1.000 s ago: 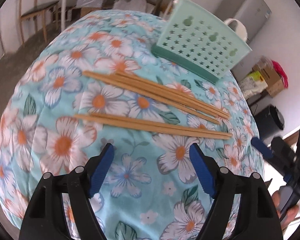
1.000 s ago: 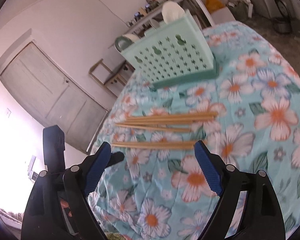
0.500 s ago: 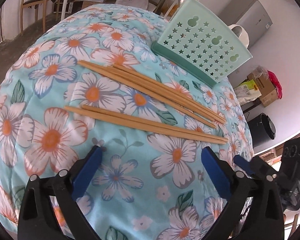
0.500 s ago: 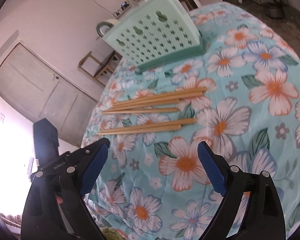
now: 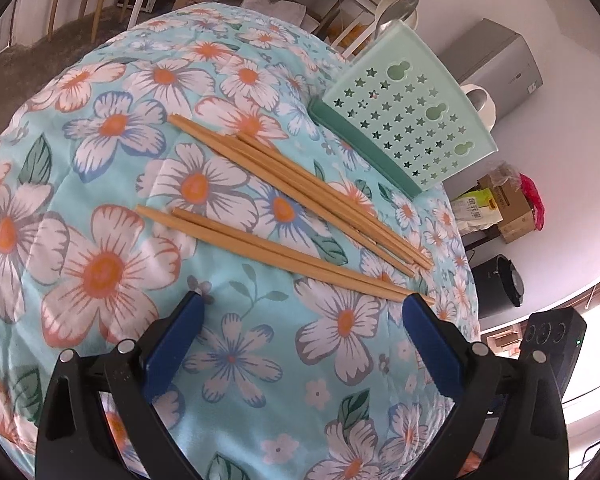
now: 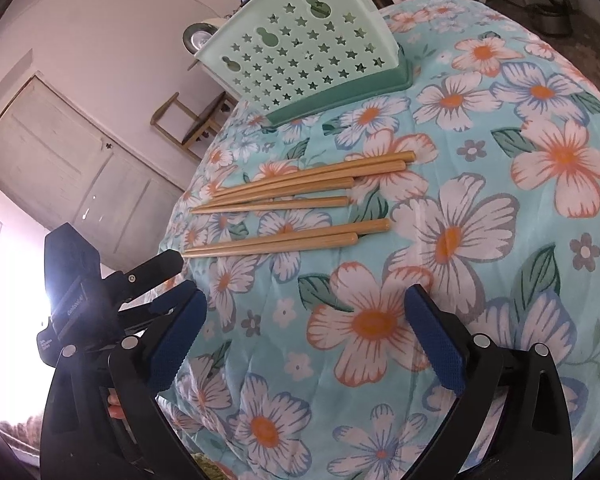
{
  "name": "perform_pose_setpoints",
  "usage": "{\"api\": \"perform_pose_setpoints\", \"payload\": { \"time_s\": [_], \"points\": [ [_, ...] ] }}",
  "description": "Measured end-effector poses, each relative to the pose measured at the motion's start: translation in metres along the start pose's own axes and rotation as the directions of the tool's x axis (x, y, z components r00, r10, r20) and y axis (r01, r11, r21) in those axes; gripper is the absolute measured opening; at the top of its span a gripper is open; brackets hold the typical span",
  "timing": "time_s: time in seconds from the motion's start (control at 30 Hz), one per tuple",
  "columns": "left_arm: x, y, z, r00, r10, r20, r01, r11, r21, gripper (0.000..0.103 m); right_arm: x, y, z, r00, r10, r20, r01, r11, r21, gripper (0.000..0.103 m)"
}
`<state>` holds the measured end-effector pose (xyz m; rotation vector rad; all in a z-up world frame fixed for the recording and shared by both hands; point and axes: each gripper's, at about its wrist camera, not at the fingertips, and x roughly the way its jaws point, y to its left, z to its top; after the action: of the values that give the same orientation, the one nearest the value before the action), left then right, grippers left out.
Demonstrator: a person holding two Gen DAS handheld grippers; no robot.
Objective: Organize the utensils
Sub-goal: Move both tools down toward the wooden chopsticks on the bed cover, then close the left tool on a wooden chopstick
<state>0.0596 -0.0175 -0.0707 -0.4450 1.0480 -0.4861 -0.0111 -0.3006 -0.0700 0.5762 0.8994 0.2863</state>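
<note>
- Opening over the last second, the left gripper (image 5: pixel 302 312) and right gripper (image 6: pixel 306 308) jaws now gape, empty
- chopsticks (image 5: pixel 300 196) lie on the tablecloth (image 5: pixel 100 152) near the holder (image 5: pixel 408 120), nearer than before
- right view alone shows a door (image 6: pixel 72 184)

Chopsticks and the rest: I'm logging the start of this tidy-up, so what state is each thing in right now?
Near pair of chopsticks: flat on the cloth, side by side, not gripped.
Far four chopsticks: flat, bunched together, not gripped.
Holder: upright, beyond the chopsticks; a spoon sticks out of it.
Left gripper: jaws just opened, wide, nothing between them.
Right gripper: jaws just opened, wide, empty.
Tablecloth: spread over the table.
</note>
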Motion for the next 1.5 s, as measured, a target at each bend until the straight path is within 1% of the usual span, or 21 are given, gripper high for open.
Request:
{"api": "perform_pose_setpoints", "payload": {
  "time_s": [0.2,0.37,0.5,0.6,0.7,0.8,0.83,0.9,0.93,0.97,1.0,1.03,1.07,1.1,1.17,1.2,1.27,1.3,1.37,1.4,1.5],
  "points": [
    [-0.001,0.003,0.000,1.000,-0.023,-0.004,0.023,1.000,-0.003,0.097,0.003,0.004,0.000,1.000,-0.030,0.004,0.030,1.000,-0.001,0.095],
    [-0.002,0.008,0.002,0.998,-0.063,-0.007,0.063,0.998,-0.018,0.097,0.005,0.001,0.001,1.000,-0.007,0.012,0.006,0.999,0.038,0.095],
    [-0.003,0.011,0.002,0.997,-0.082,-0.006,0.082,0.997,-0.014,0.097,0.006,0.001,0.002,1.000,-0.004,0.003,0.004,1.000,0.024,0.095],
    [-0.003,0.009,0.001,0.997,-0.075,-0.005,0.075,0.997,0.001,0.097,0.005,-0.001,0.002,1.000,0.012,-0.004,-0.012,1.000,0.023,0.095],
    [-0.006,0.004,0.001,0.998,-0.056,-0.005,0.056,0.998,0.018,0.097,0.002,-0.007,0.003,0.999,0.054,-0.007,-0.053,0.998,0.040,0.095],
    [-0.013,-0.005,0.002,0.997,-0.081,0.018,0.079,0.995,0.066,0.097,-0.001,-0.011,0.003,0.996,0.085,-0.004,-0.085,0.995,0.056,0.095],
    [-0.015,-0.010,0.004,0.996,-0.086,0.034,0.082,0.992,0.094,0.097,-0.001,-0.010,0.003,0.996,0.084,-0.007,-0.084,0.995,0.054,0.095],
    [-0.016,-0.015,0.008,0.994,-0.095,0.047,0.089,0.989,0.118,0.097,-0.001,-0.009,0.003,0.997,0.076,-0.011,-0.075,0.996,0.050,0.095],
    [-0.016,-0.015,0.010,0.994,-0.103,0.046,0.097,0.988,0.116,0.095,-0.002,-0.009,0.003,0.997,0.072,-0.013,-0.072,0.996,0.049,0.095],
    [-0.016,-0.015,0.012,0.992,-0.117,0.043,0.112,0.988,0.107,0.089,-0.002,-0.008,0.003,0.998,0.069,-0.014,-0.068,0.997,0.047,0.095],
    [-0.014,-0.014,0.014,0.991,-0.125,0.037,0.122,0.988,0.091,0.087,-0.002,-0.008,0.003,0.998,0.068,-0.015,-0.067,0.997,0.048,0.095],
    [-0.013,-0.011,0.015,0.991,-0.133,0.027,0.130,0.989,0.067,0.082,-0.002,-0.008,0.003,0.998,0.068,-0.015,-0.067,0.997,0.049,0.095],
    [-0.012,-0.008,0.016,0.990,-0.143,0.017,0.143,0.989,0.037,0.076,-0.003,-0.009,0.003,0.997,0.069,-0.015,-0.068,0.996,0.050,0.095],
    [-0.011,-0.005,0.016,0.988,-0.152,0.010,0.152,0.988,0.012,0.072,-0.002,-0.008,0.003,0.997,0.069,-0.015,-0.068,0.996,0.049,0.095],
    [-0.010,0.006,0.014,0.985,-0.173,-0.007,0.172,0.983,-0.059,0.061,-0.002,-0.007,0.003,0.998,0.068,-0.015,-0.067,0.997,0.046,0.095],
    [-0.010,0.010,0.013,0.983,-0.186,-0.011,0.184,0.979,-0.089,0.059,-0.002,-0.008,0.003,0.998,0.067,-0.015,-0.066,0.997,0.046,0.095],
    [-0.007,0.023,0.010,0.973,-0.229,-0.019,0.222,0.959,-0.178,0.053,-0.002,-0.007,0.003,0.998,0.064,-0.015,-0.063,0.997,0.045,0.095],
    [-0.005,0.027,0.008,0.971,-0.238,-0.020,0.229,0.950,-0.211,0.052,-0.002,-0.007,0.004,0.998,0.062,-0.015,-0.061,0.997,0.044,0.095],
    [-0.001,0.040,0.007,0.965,-0.260,-0.015,0.245,0.924,-0.294,0.044,-0.002,-0.007,0.003,0.998,0.061,-0.014,-0.060,0.997,0.043,0.095],
    [0.002,0.049,0.006,0.959,-0.284,-0.001,0.266,0.898,-0.351,0.043,-0.002,-0.007,0.003,0.998,0.061,-0.014,-0.061,0.997,0.042,0.095],
    [0.006,0.062,0.008,0.949,-0.313,0.032,0.295,0.849,-0.439,0.037,-0.002,-0.006,0.003,0.998,0.063,-0.014,-0.062,0.997,0.044,0.095]
  ]
}}
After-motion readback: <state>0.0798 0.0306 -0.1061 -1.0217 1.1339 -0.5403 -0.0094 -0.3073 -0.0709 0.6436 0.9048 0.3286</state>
